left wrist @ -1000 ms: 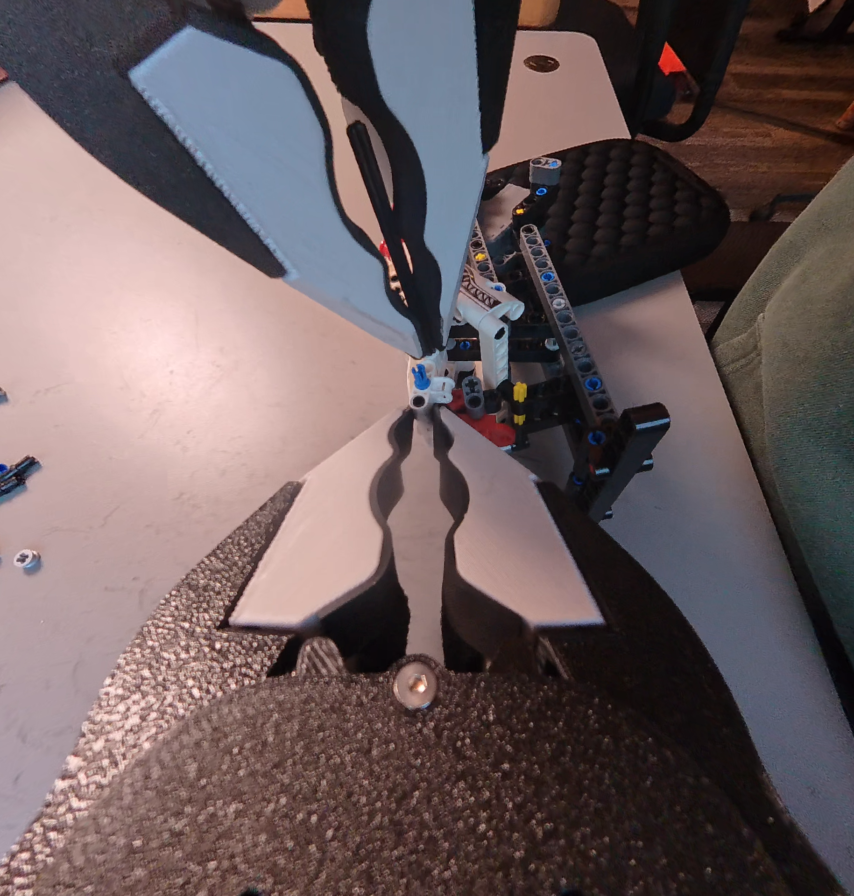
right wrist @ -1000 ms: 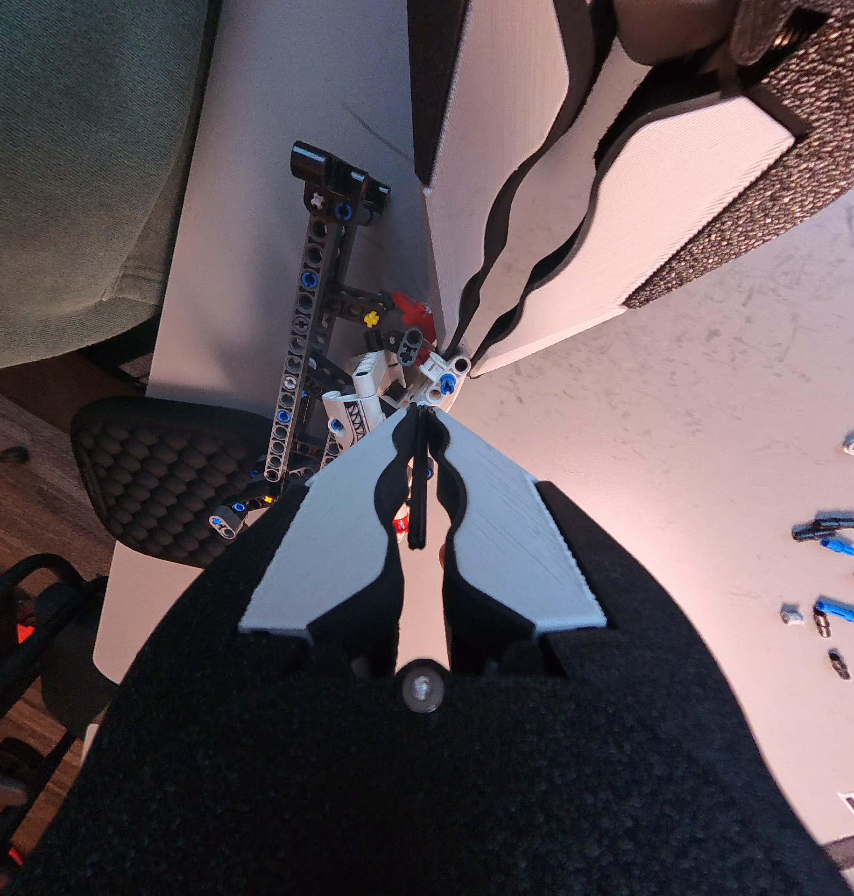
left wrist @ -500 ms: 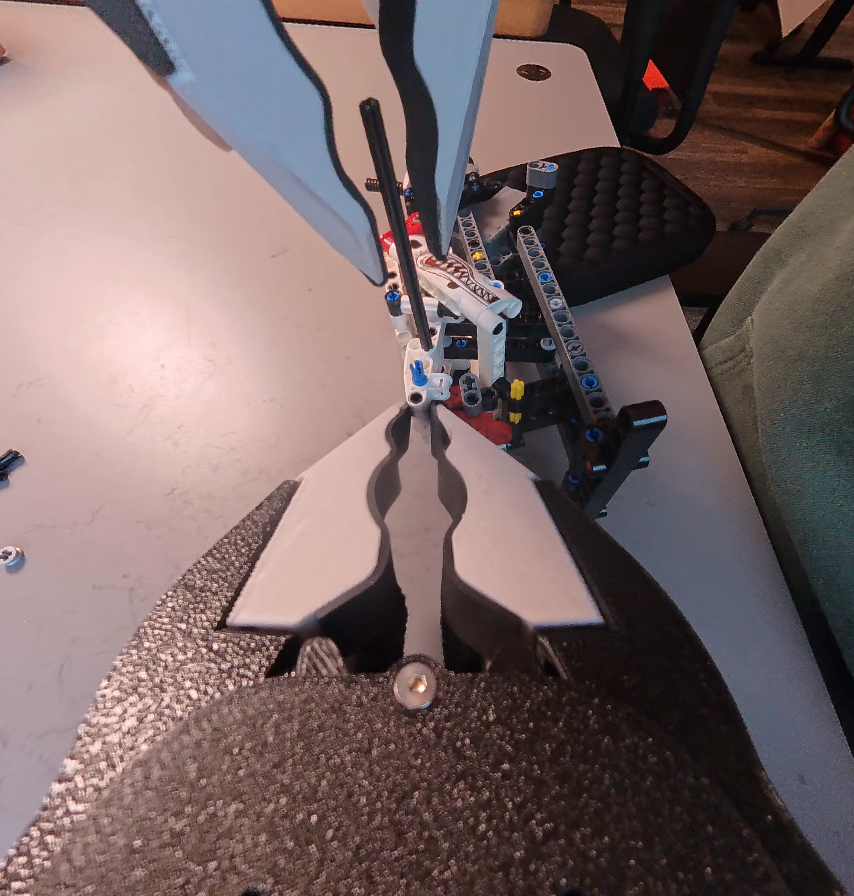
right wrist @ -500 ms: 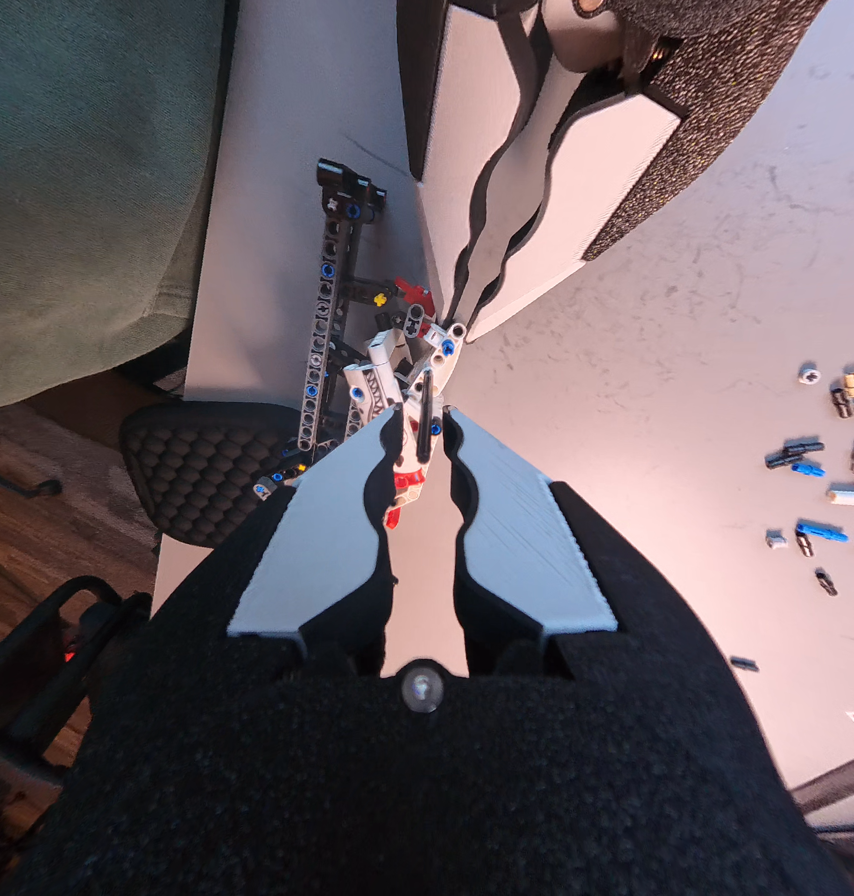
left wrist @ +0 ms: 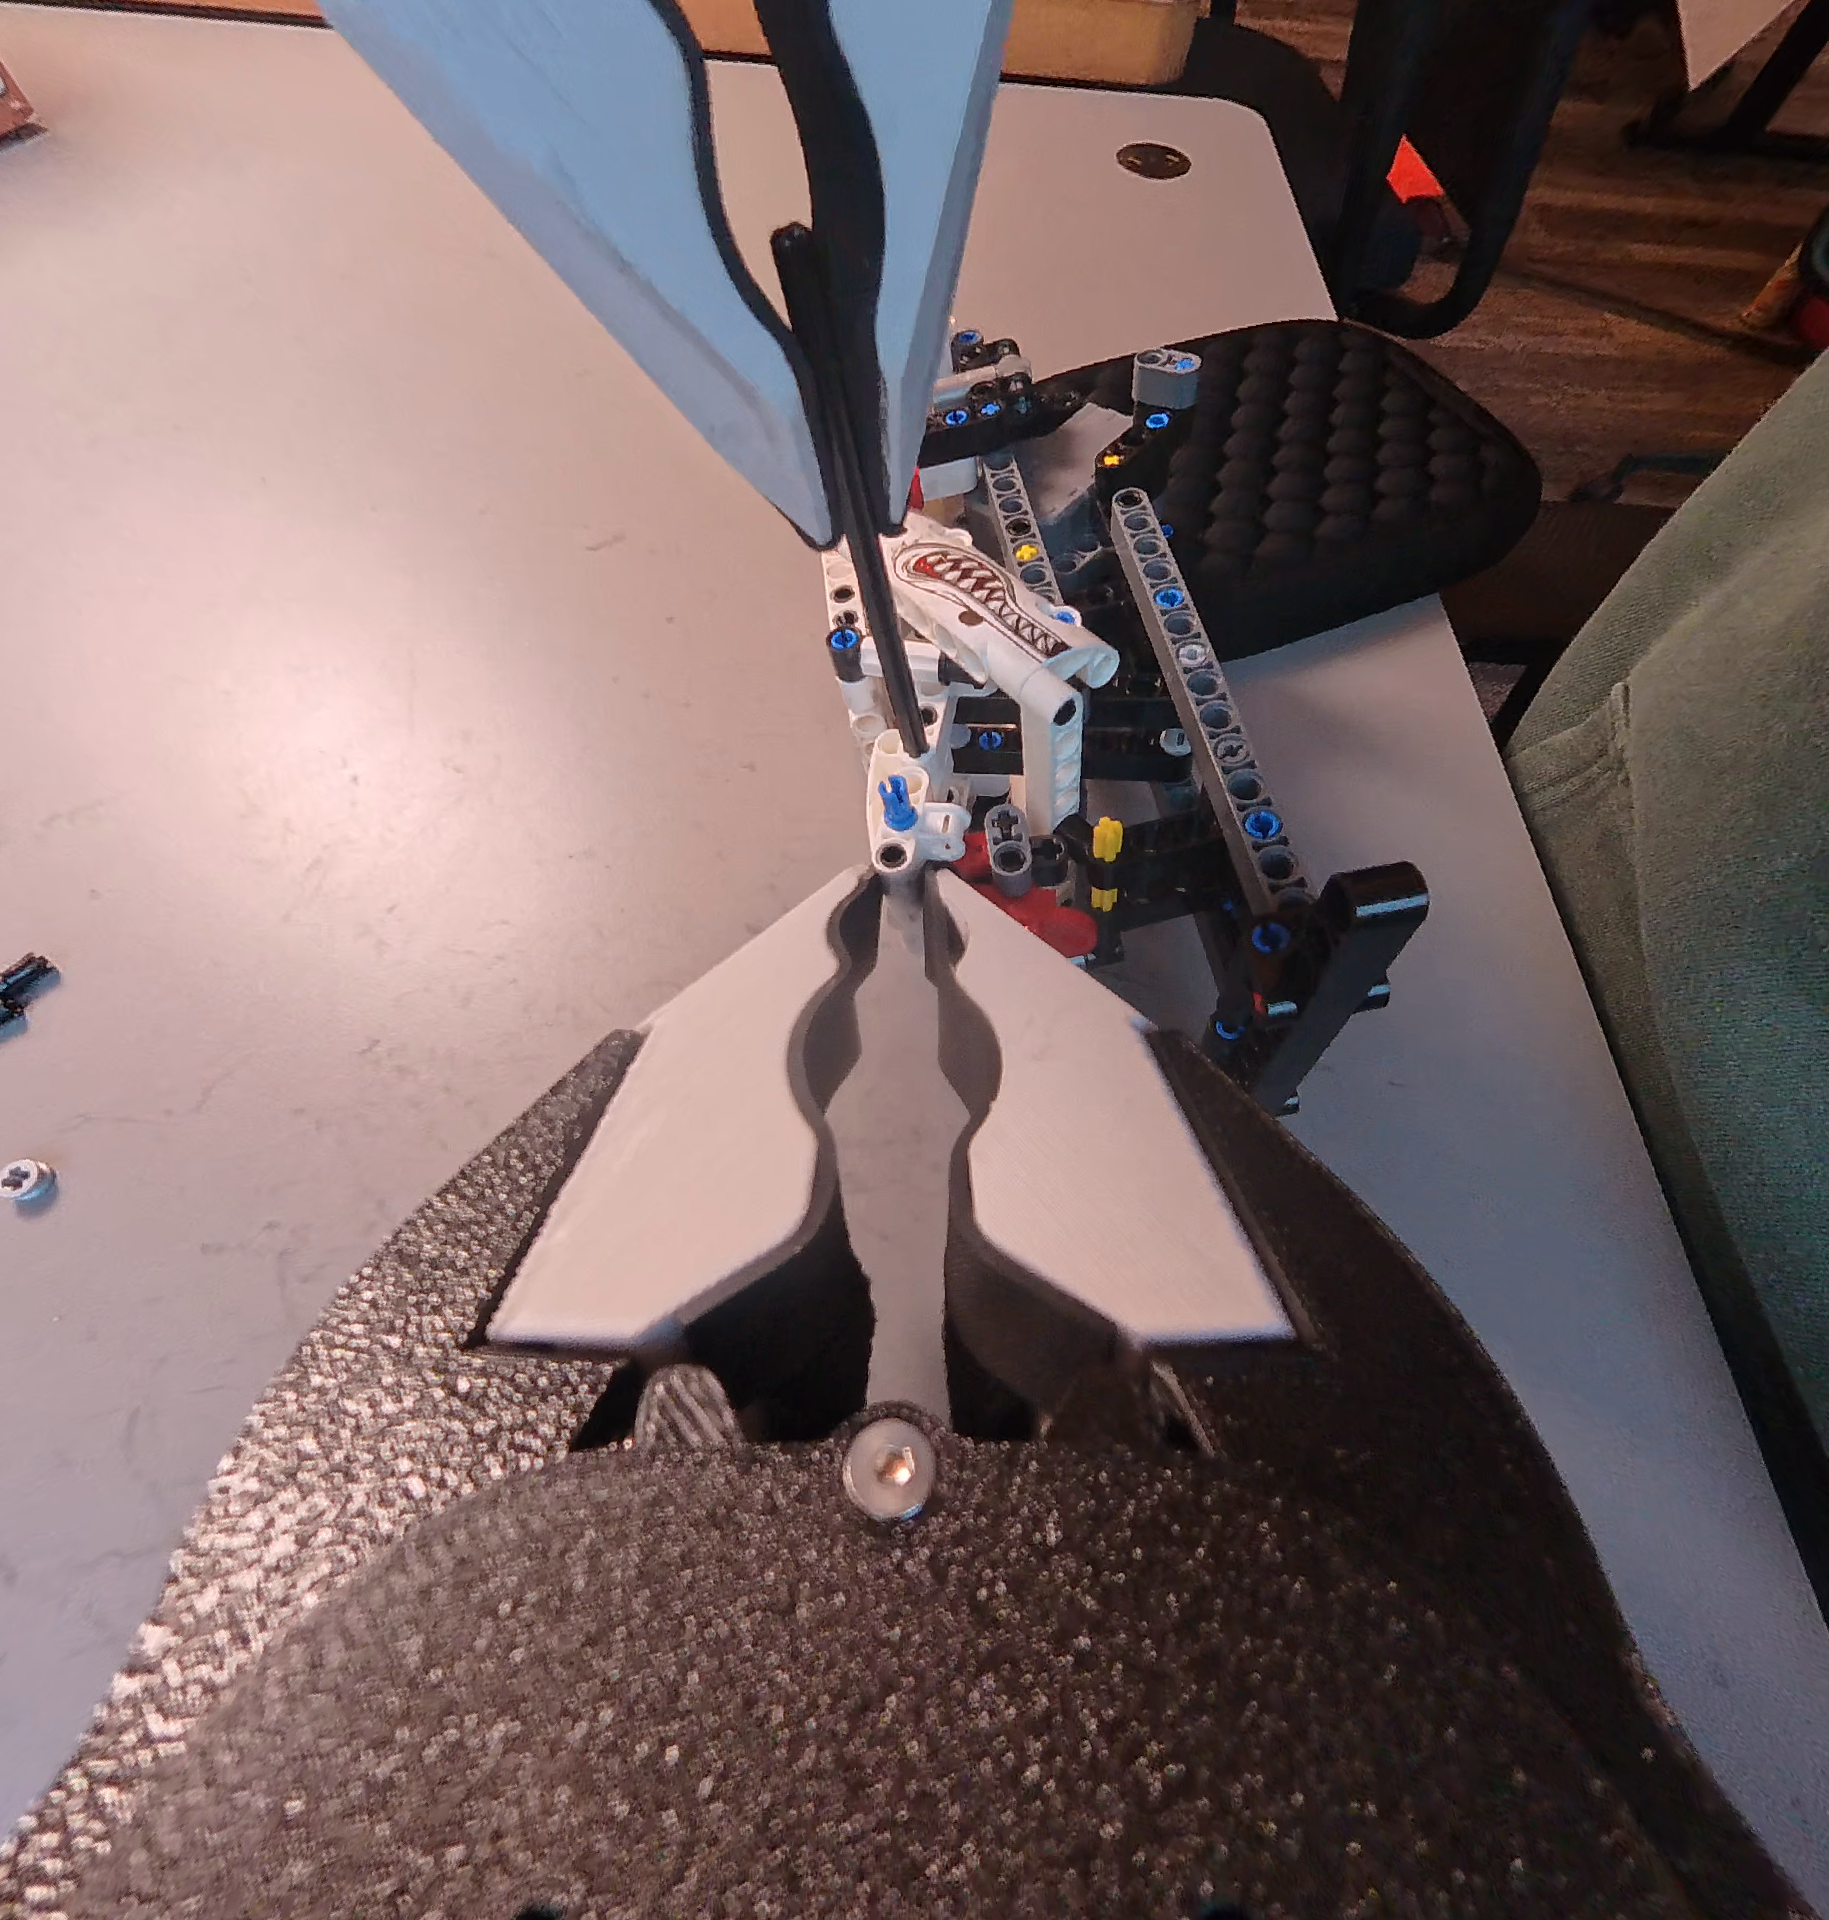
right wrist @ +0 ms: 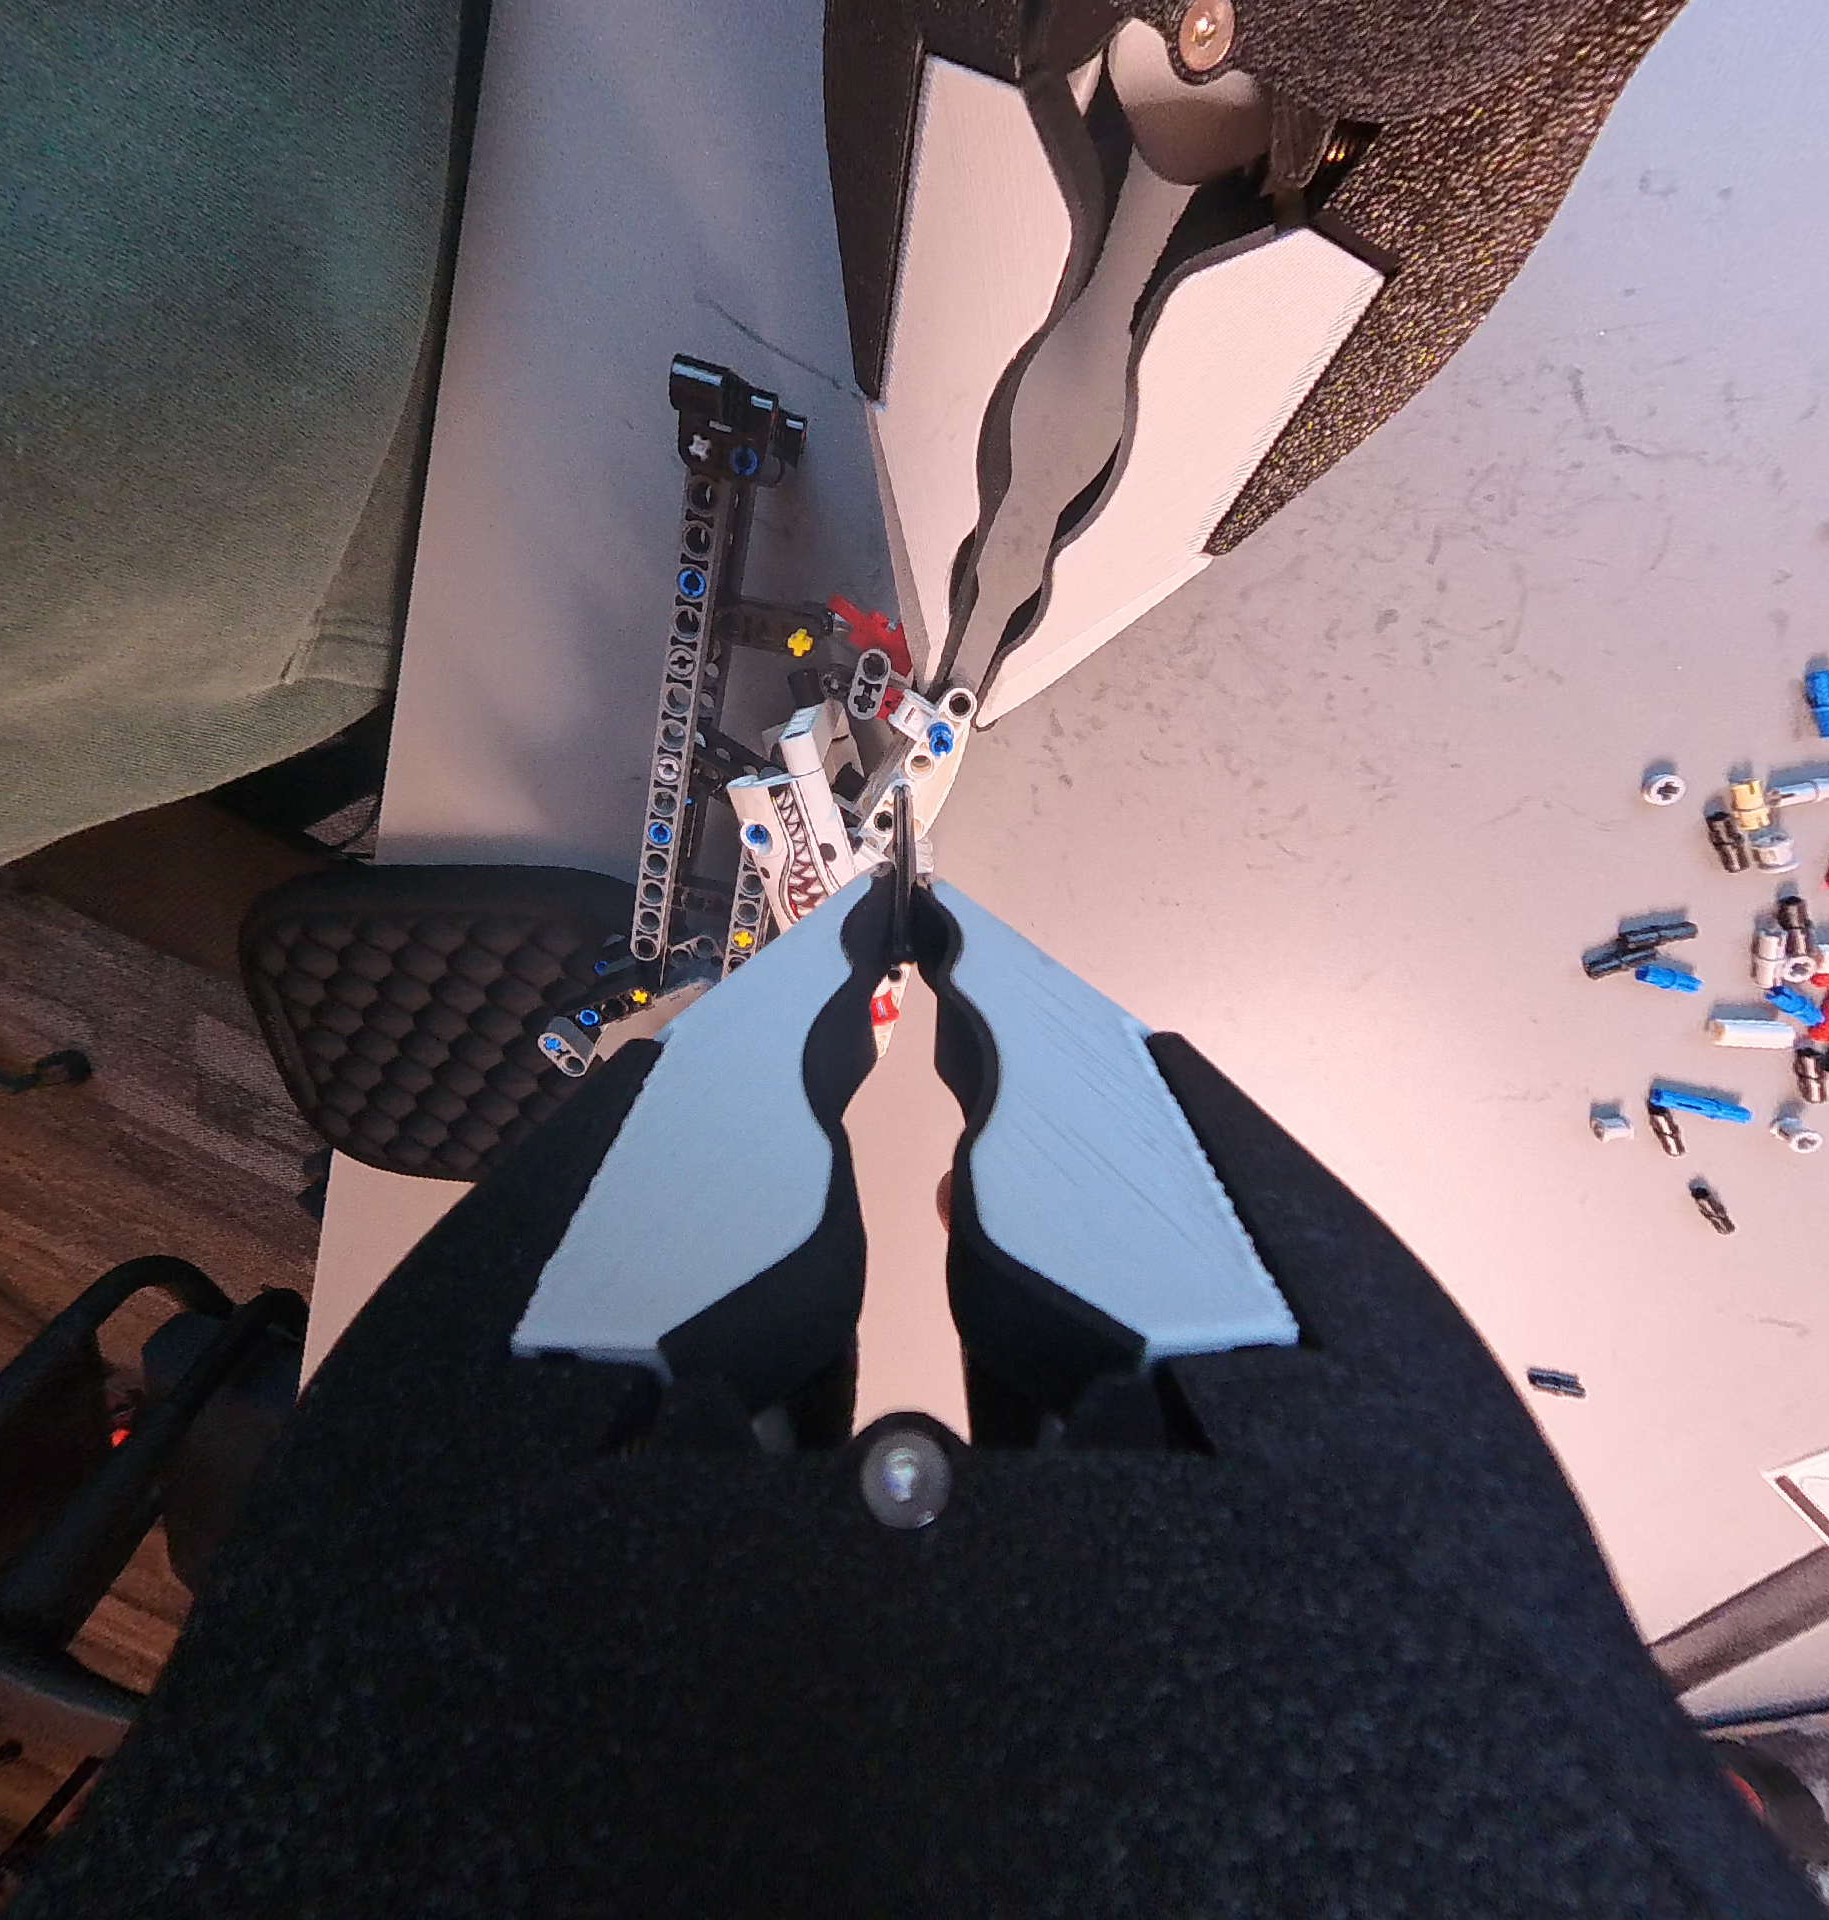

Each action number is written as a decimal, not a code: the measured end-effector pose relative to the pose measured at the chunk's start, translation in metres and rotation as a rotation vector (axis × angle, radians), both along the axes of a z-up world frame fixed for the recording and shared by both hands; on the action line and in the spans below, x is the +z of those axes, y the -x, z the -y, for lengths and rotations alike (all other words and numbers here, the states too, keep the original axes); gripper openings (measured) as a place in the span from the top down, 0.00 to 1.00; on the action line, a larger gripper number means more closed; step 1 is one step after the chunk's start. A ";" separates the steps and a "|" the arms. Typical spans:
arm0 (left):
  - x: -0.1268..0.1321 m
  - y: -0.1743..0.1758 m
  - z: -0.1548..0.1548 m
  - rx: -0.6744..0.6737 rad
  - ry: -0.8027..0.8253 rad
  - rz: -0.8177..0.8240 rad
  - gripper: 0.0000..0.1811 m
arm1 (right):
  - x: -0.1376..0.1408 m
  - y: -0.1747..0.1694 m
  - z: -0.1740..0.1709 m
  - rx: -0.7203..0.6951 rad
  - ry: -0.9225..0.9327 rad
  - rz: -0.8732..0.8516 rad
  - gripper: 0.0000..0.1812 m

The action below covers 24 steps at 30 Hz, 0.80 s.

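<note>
**Two grippers meet at a plastic brick model**

The left gripper [left wrist: 902, 891] is clamped on the white connector piece [left wrist: 902, 821] of the black, grey and white plastic brick model [left wrist: 1086, 727] near the right edge of the grey table [left wrist: 370, 520]. The right gripper [right wrist: 902, 894] pinches a thin black axle rod [left wrist: 868, 540], its lower end at that connector. Loose small pieces [right wrist: 1772, 935] lie well apart.

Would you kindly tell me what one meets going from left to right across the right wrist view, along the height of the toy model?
Green cloth → long grey beam of the toy model → white shark-mouth piece → black rod in the right gripper → bare table → scattered small parts.
</note>
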<state>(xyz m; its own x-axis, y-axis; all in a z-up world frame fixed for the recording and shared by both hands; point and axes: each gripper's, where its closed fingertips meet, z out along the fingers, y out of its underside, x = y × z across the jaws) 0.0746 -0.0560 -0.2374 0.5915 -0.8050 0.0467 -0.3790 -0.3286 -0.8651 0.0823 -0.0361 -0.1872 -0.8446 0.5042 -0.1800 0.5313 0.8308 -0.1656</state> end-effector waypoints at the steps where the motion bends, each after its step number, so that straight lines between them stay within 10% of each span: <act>1: 0.000 0.000 0.000 0.000 0.001 0.000 0.97 | 0.000 0.000 0.000 0.002 -0.003 0.003 0.99; 24: 0.019 0.009 -0.007 0.056 -0.100 -0.035 0.98 | 0.011 -0.001 0.007 -0.009 -0.063 -0.123 0.99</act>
